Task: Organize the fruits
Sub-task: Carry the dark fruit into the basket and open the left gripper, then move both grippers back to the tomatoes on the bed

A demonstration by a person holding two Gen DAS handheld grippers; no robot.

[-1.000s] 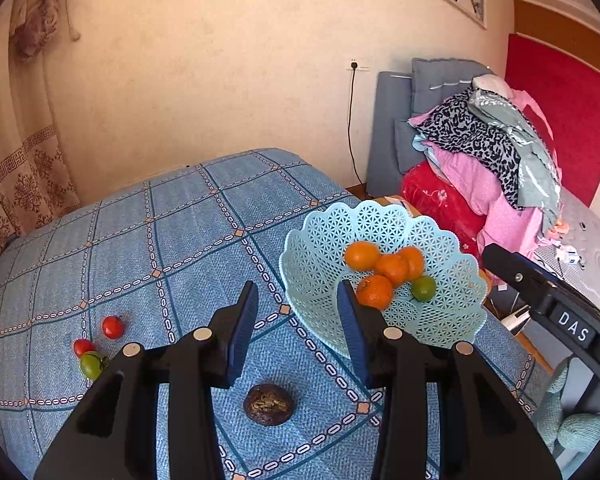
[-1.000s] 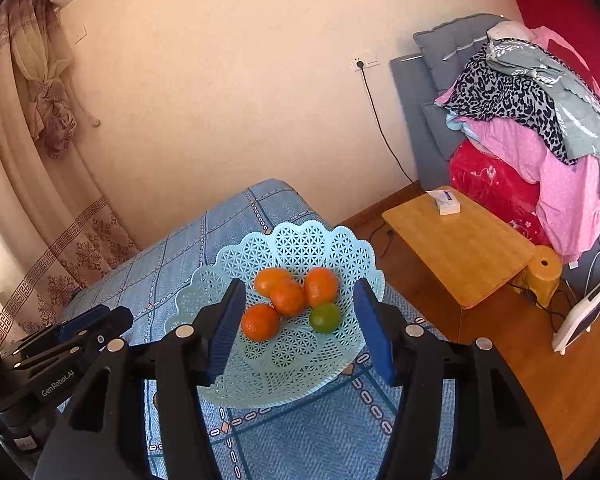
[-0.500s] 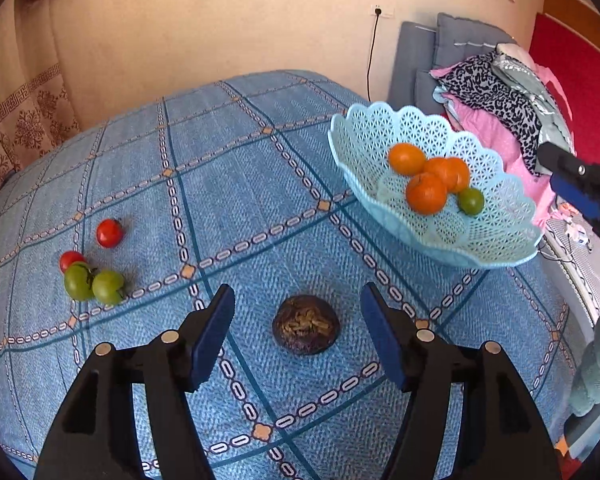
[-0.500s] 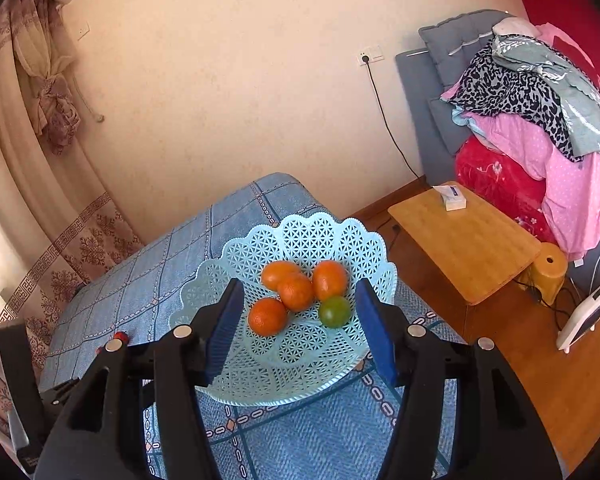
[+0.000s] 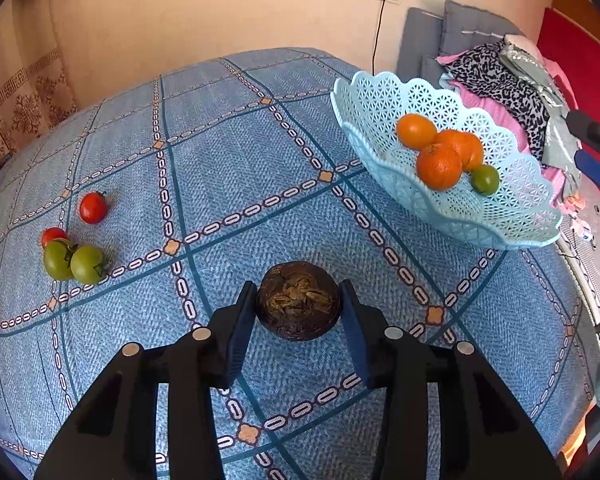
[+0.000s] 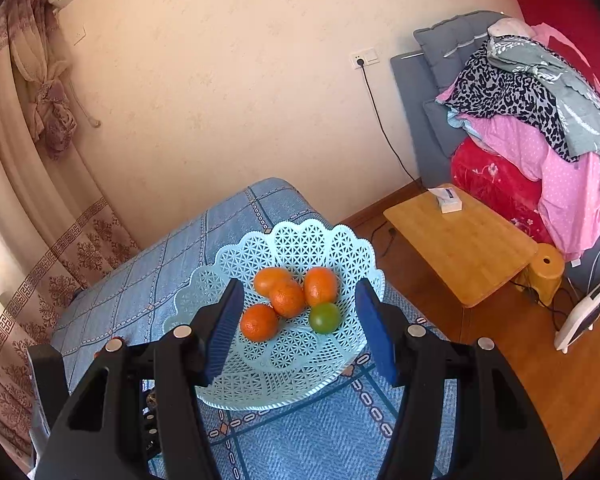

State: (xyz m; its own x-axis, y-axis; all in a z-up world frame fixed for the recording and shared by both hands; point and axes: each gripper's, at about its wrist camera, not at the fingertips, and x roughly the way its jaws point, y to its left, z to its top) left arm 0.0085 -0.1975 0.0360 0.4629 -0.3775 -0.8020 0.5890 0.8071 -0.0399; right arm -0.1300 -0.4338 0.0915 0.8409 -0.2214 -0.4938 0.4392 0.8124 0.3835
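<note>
A dark brown, wrinkled round fruit (image 5: 299, 300) lies on the blue patterned tablecloth (image 5: 220, 168). My left gripper (image 5: 298, 285) is tilted down over it, its jaws closing, and both blue pads touch the fruit's sides. A light blue lattice basket (image 5: 452, 216) at the right holds several oranges (image 5: 439, 166) and one green fruit (image 5: 485, 179). In the right wrist view my right gripper (image 6: 299, 282) hovers open above the basket (image 6: 292, 384), with nothing between its fingers.
Two red tomatoes (image 5: 93, 208) and two green ones (image 5: 87, 264) lie at the cloth's left. Off the table's right edge stand a low wooden table (image 6: 460, 244) and a pile of clothes (image 6: 520, 120). A curtain (image 6: 40, 100) hangs at the left.
My left gripper sank and tipped down toward the dark fruit, opened wide, then closed until its pads met the fruit's sides. The right gripper kept still.
</note>
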